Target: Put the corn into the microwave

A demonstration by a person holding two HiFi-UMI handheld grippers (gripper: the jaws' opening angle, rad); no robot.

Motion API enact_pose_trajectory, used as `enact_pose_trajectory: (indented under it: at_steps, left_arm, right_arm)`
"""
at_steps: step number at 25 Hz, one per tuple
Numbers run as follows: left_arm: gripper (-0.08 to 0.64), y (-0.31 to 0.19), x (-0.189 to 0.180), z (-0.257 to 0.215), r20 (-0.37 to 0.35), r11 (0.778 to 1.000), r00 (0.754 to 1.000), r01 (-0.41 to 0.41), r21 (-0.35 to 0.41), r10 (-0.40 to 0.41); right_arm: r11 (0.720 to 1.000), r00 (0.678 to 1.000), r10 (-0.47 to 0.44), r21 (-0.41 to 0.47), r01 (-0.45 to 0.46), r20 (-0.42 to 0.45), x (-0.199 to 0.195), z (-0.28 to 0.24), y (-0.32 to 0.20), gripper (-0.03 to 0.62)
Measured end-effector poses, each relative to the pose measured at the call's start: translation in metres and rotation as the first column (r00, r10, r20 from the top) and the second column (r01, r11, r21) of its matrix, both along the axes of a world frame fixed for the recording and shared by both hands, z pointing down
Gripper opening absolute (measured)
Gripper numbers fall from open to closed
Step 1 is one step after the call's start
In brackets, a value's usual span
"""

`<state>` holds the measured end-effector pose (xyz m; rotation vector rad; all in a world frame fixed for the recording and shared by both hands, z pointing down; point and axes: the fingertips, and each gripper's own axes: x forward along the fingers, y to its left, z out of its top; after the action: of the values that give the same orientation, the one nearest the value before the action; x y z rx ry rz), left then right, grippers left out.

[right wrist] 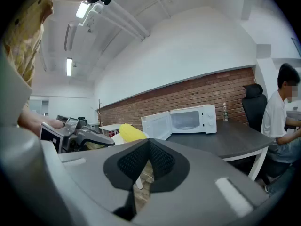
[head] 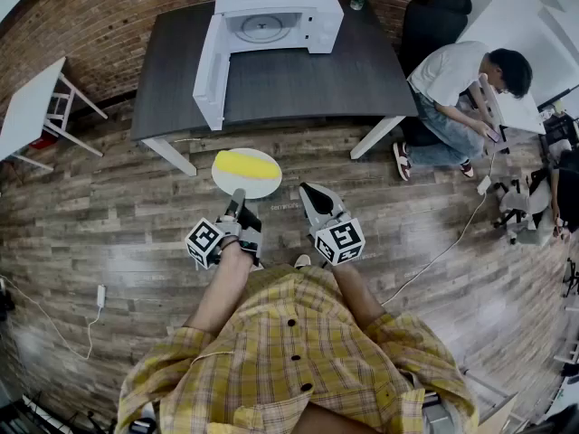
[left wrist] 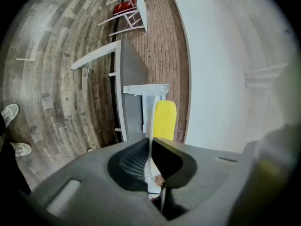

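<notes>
Yellow corn (head: 246, 163) lies on a white plate (head: 263, 186) held out over the wooden floor (head: 109, 242), short of the dark table (head: 298, 80). The left gripper (head: 237, 197) is clamped on the plate's near rim, which shows edge-on between its pads in the left gripper view. The right gripper (head: 308, 191) hangs just beside the plate with its jaws pressed together on nothing. The microwave (head: 271, 12) stands on the table with its door (head: 210, 61) swung wide (so no opening step seems needed). By my reading the task is in its carrying stage: the corn is lifted and the oven ready, but the approach to the table, setting the corn inside the cavity and probably shutting the door all remain.
</notes>
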<state>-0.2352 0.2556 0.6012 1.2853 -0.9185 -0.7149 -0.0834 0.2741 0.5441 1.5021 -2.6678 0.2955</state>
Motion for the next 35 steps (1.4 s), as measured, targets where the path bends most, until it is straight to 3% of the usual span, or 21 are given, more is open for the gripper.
enact_pose_trajectory:
  at_steps: [17, 21, 28, 35]
  left_arm:
    - [0.020, 0.014, 0.042, -0.004, 0.001, 0.999, 0.999, 0.036, 0.022, -0.036]
    - [0.020, 0.019, 0.064, -0.010, -0.024, 0.998, 0.998, 0.054, 0.042, -0.053]
    - [0.020, 0.021, 0.082, -0.019, -0.069, 0.994, 0.993, 0.095, 0.050, -0.091]
    - [0.020, 0.019, 0.095, -0.010, -0.062, 0.994, 0.993, 0.104, 0.033, -0.102]
  right_arm:
    - [1.000, 0.999, -0.028, 0.003, 0.027, 0.029, 0.045, 0.002, 0.009, 0.003]
    - [0.999, 0.999, -0.038, 0.008, 0.037, 0.034, 0.064, 0.002, 0.012, 0.003]
    - [0.996, 0.997, -0.080, 0.036, 0.080, 0.008, 0.065, 0.000, 0.015, 0.003]
    - [0.998, 0.998, -0.064, 0.023, 0.064, 0.025, 0.083, 0.006, 0.007, 0.003]
